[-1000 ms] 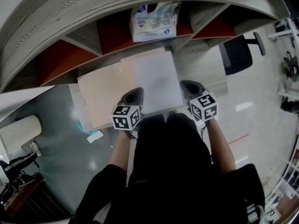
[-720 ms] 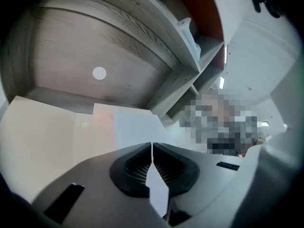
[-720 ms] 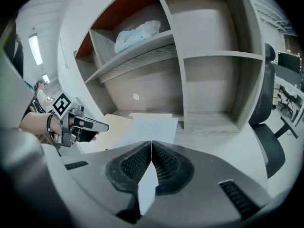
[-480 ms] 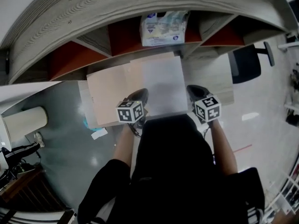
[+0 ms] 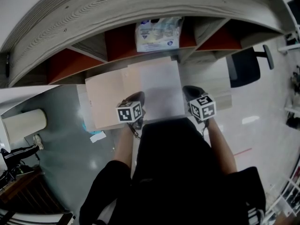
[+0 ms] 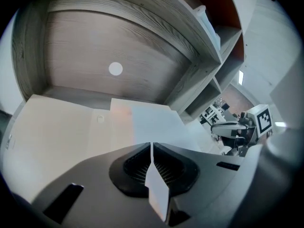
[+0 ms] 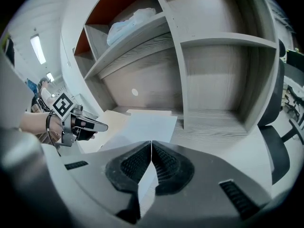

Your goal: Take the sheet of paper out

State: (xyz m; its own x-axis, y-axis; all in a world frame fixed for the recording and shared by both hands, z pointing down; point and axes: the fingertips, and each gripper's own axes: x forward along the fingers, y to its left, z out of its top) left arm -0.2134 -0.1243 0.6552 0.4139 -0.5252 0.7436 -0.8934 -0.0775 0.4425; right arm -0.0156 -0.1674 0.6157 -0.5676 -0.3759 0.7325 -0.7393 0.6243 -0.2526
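Note:
The white sheet of paper (image 5: 159, 88) lies over a pale tan board (image 5: 105, 100) in front of the low shelf opening. Each gripper pinches one near corner. My left gripper (image 5: 138, 99) is shut on the sheet's near left corner; in the left gripper view the paper (image 6: 152, 127) runs edge-on between the closed jaws (image 6: 152, 150). My right gripper (image 5: 188, 92) is shut on the near right corner, with the sheet (image 7: 142, 125) caught between its jaws (image 7: 151, 150). Each gripper view also shows the other gripper: the right one (image 6: 237, 127) and the left one (image 7: 84, 125).
A grey wood shelf unit (image 5: 140, 3) with red-backed compartments curves overhead; a plastic bag (image 5: 157, 32) sits in one. A black office chair (image 5: 243, 64) stands at the right. A shelf divider (image 7: 183, 75) rises just right of the sheet. Grey floor (image 5: 56, 125) lies at the left.
Both grippers keep their pinch on the sheet's near edge and have sunk a little, taking the paper with them. The head view has shifted slightly.

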